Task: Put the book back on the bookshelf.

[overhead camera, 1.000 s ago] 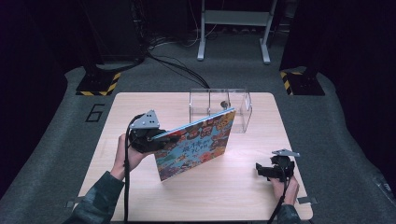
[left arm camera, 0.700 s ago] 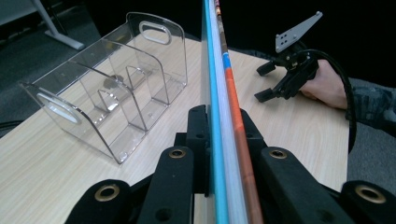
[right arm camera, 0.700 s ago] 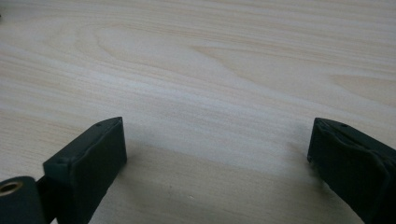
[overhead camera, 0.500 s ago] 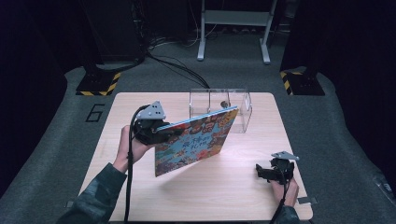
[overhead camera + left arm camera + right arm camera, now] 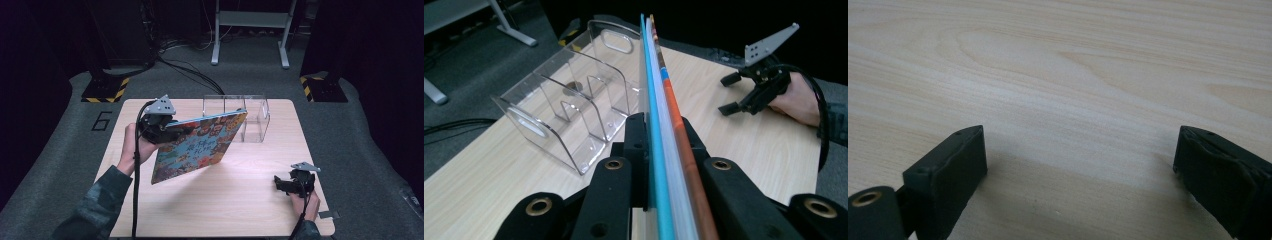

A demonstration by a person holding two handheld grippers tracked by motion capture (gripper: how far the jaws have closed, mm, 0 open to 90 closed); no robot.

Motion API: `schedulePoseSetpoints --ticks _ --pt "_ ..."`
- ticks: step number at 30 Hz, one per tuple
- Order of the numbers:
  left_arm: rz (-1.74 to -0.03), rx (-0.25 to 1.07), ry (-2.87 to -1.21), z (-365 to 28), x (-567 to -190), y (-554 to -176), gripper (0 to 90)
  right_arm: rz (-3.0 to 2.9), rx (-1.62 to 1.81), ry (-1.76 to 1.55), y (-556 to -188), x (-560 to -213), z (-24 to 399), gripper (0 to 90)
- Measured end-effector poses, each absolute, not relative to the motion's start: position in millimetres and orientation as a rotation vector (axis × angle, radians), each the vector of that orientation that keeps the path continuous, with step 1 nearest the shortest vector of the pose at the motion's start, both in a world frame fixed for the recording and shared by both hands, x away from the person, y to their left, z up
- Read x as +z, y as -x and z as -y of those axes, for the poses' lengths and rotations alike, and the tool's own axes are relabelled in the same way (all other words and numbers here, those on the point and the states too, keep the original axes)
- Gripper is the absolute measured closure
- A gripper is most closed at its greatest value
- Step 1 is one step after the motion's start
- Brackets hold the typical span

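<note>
High view: left gripper (image 5: 167, 131) clenched on picture book (image 5: 200, 146), which has risen off the desk (image 5: 240, 200) since a second ago, far edge nearing the clear organizer (image 5: 252, 120).

Left gripper view: fingers (image 5: 636, 145) pinch the book's edge, aimed beside the organizer's slots.

Right gripper view: right gripper (image 5: 1078, 165) released, fingers wide over bare desk.

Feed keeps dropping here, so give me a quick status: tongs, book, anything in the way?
Left tongs shut on the book, held tilted above the table. Right tongs open, nothing between them, low over bare tabletop. Clear organizer just beyond the book's far edge.
</note>
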State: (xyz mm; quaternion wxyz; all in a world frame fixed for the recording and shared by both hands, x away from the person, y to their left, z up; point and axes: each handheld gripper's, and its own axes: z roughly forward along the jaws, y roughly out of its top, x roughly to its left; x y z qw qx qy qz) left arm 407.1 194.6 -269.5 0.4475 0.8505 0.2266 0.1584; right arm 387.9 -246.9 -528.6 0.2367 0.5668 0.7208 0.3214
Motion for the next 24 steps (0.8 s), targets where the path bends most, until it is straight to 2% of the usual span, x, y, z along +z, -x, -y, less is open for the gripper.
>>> schedulePoseSetpoints --ticks 24 --pt "-0.693 0.469 -2.047 -199.9 -236.2 -428.4 80.9 -1.961 0.886 -1.561 -389.0 -528.5 249.0 8.3"
